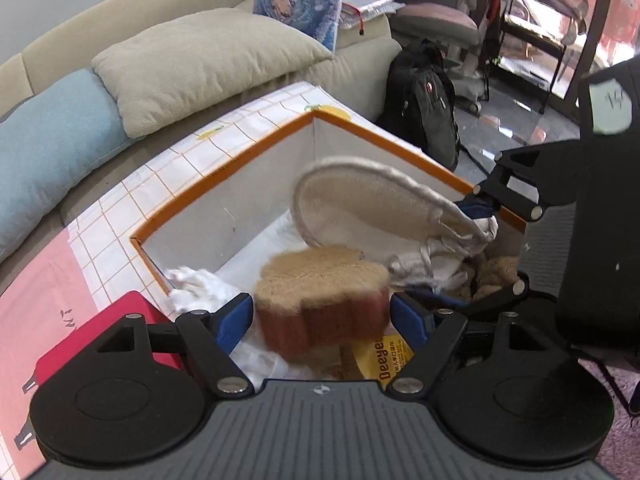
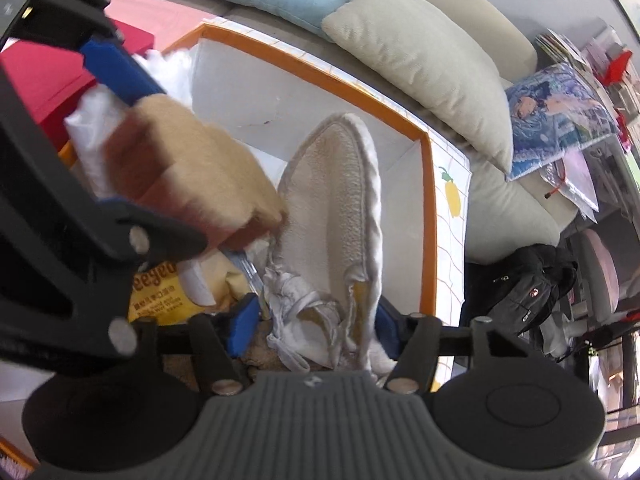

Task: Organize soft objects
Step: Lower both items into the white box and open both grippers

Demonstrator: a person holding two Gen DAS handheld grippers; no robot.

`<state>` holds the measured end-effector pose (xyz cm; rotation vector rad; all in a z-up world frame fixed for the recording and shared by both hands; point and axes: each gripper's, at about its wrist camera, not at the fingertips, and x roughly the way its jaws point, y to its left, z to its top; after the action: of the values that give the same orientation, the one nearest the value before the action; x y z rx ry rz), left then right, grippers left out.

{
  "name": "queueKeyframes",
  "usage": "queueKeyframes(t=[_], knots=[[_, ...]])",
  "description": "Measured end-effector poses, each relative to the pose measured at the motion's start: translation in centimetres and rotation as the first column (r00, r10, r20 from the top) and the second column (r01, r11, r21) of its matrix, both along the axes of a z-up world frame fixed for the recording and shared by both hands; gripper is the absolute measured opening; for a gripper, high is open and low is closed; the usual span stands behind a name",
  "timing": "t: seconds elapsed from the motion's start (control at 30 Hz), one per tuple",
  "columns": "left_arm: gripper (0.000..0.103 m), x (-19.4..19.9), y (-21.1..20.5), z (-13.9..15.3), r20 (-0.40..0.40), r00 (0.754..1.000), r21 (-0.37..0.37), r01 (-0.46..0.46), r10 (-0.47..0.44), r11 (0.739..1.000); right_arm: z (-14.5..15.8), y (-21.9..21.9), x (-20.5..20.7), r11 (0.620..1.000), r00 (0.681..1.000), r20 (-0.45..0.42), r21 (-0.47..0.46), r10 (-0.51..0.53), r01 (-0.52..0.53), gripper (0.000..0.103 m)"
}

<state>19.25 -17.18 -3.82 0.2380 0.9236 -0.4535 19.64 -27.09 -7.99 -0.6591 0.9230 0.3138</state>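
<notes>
Both claws are over the open storage box [image 1: 224, 168], orange-rimmed with a grid-printed outside, standing in front of the sofa [image 1: 120, 12]. Already inside: white cloth [image 1: 196, 284], a yellow packet [image 1: 390, 354] and something brown and fuzzy at the right. So sorting looks well along, though what remains outside I cannot tell. The left claw [image 1: 322, 314] is tilted steeply down, its blue pads spread wide to either side of a tan, bread-shaped plush [image 1: 320, 292]; the plush is motion-blurred and looks released, dropping into the box. The right claw [image 2: 316, 326] also points steeply down from the box's right side, jaws partly apart around the heel of a cream fleece slipper [image 2: 340, 184] whose toe sticks up toward the far wall. The pads do not seem to press it, so I judge it let go but not yet settled.
</notes>
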Motion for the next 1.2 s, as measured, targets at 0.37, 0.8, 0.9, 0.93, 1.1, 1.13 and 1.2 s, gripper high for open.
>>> queueKeyframes(t=[0.37, 0.8, 0.9, 0.93, 1.1, 1.13, 1.2], knots=[[0.092, -1.6, 2.5, 4.0, 0.082, 0.996, -0.092, -0.029, 0.037, 0.995, 3.9, 0.3, -0.4, 1.000, 1.000, -0.023, -0.018, -0.019, 0.019, 0.080], [0.092, -5.7, 6.1, 8.6, 0.251, 0.965, -0.100, -0.057, 0.081, 0.993, 8.6, 1.1, -3.7, 0.991, 0.991, 0.032, 0.045, -0.131, 0.130, 0.089], [0.092, -6.9, 6.8, 9.0, 0.275, 0.957, -0.105, -0.059, 0.086, 0.993, 8.9, 1.7, -4.7, 0.989, 0.985, 0.087, 0.019, -0.151, 0.150, 0.090], [0.092, -7.3, 7.0, 9.1, 0.277, 0.957, -0.107, -0.060, 0.088, 0.992, 9.1, 1.9, -5.1, 0.987, 0.981, 0.113, 0.009, -0.159, 0.159, 0.090], [0.092, -9.3, 9.0, 8.9, 0.294, 0.949, -0.120, -0.085, 0.117, 0.989, 9.8, 2.4, -6.6, 0.971, 0.942, 0.240, 0.021, -0.234, 0.236, 0.092], [0.092, -9.6, 9.4, 8.8, 0.298, 0.946, -0.123, -0.094, 0.127, 0.988, 9.8, 2.5, -7.0, 0.966, 0.932, 0.258, 0.038, -0.256, 0.255, 0.092], [0.092, -10.3, 10.2, 8.7, 0.308, 0.939, -0.133, -0.115, 0.152, 0.984, 10.1, 2.6, -7.6, 0.954, 0.915, 0.268, 0.104, -0.301, 0.283, 0.092]])
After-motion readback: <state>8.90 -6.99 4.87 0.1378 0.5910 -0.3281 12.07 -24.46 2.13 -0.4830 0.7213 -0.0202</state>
